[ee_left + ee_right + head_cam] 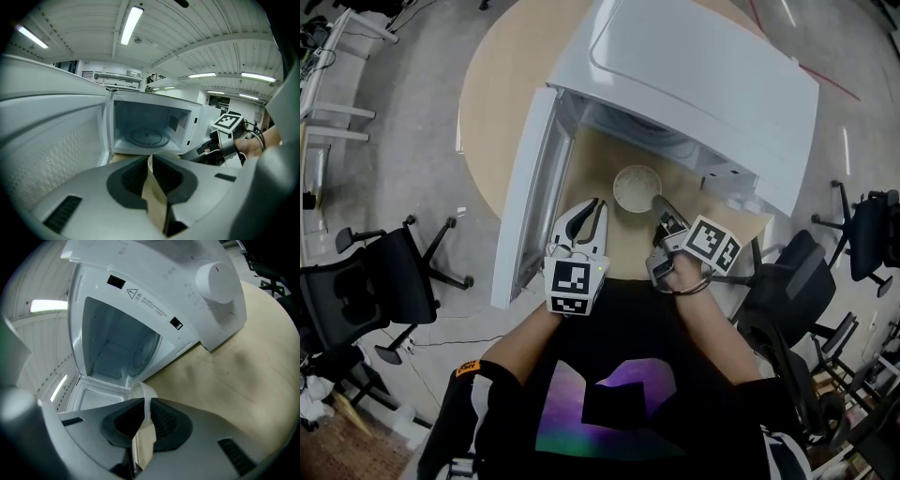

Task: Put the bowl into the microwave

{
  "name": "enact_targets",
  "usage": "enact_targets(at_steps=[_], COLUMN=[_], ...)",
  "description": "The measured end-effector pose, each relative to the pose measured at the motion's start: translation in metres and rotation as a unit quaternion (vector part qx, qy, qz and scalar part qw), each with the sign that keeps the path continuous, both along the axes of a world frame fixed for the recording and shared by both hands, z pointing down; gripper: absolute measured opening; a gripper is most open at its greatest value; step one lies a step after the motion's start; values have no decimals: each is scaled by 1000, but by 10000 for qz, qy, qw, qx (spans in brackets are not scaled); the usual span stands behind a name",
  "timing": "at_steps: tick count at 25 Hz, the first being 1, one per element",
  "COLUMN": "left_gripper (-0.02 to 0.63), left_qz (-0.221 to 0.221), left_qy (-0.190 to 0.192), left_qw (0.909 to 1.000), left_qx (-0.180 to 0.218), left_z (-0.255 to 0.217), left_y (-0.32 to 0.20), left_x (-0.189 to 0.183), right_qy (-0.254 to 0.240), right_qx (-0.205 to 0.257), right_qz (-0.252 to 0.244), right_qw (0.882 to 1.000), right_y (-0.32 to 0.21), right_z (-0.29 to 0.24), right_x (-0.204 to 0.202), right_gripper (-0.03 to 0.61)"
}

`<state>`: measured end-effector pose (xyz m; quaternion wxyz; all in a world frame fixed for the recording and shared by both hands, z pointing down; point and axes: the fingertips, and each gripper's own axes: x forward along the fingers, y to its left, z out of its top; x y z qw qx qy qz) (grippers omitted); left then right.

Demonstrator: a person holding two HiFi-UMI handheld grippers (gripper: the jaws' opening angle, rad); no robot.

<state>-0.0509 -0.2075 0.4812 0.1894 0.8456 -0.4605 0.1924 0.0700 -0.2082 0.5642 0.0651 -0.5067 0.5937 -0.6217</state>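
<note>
The bowl [636, 187] is seen outside the microwave, just in front of its open cavity. The round wooden counter [492, 94] is taken up largely by the white microwave [703, 75], whose door [530, 187] is swung wide open to the left. Inside, a glass turntable [149, 137] is seen, with nothing on it. The bowl is pale and looks empty, and it is positioned over the counter between the door and the control side; whether it rests there or is lifted cannot be told. Its near rim is clamped by the right tongs [660, 204]. The left tongs [586, 208] are held beside the door, drawn almost together, with only a thin slit and nothing in it.
</note>
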Motion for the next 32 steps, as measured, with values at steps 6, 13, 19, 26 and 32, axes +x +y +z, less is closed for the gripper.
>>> enact_targets(at_steps=[6, 13, 19, 26, 32], left_gripper=[78, 78, 78, 78, 78], left_qz=[1, -31, -8, 20, -7], left_qy=[67, 214, 284, 315, 293], left_qw=[10000, 9997, 9994, 9993, 9993], left_qx=[29, 88, 203, 194, 210], left_z=[-6, -17, -32, -36, -39], left_y=[-3, -16, -30, -40, -53], left_x=[0, 4, 6, 15, 22], right_qy=[-245, -444, -515, -507, -617], right_qx=[265, 680, 908, 1136, 1188], right_qz=[338, 765, 1052, 1329, 1692], right_qw=[9988, 9938, 9890, 9833, 9764], right_y=[-19, -51, -75, -104, -124], right_z=[-21, -44, -57, -63, -57], right_x=[-1, 2, 3, 5, 13], right_gripper=[52, 51, 52, 52, 52])
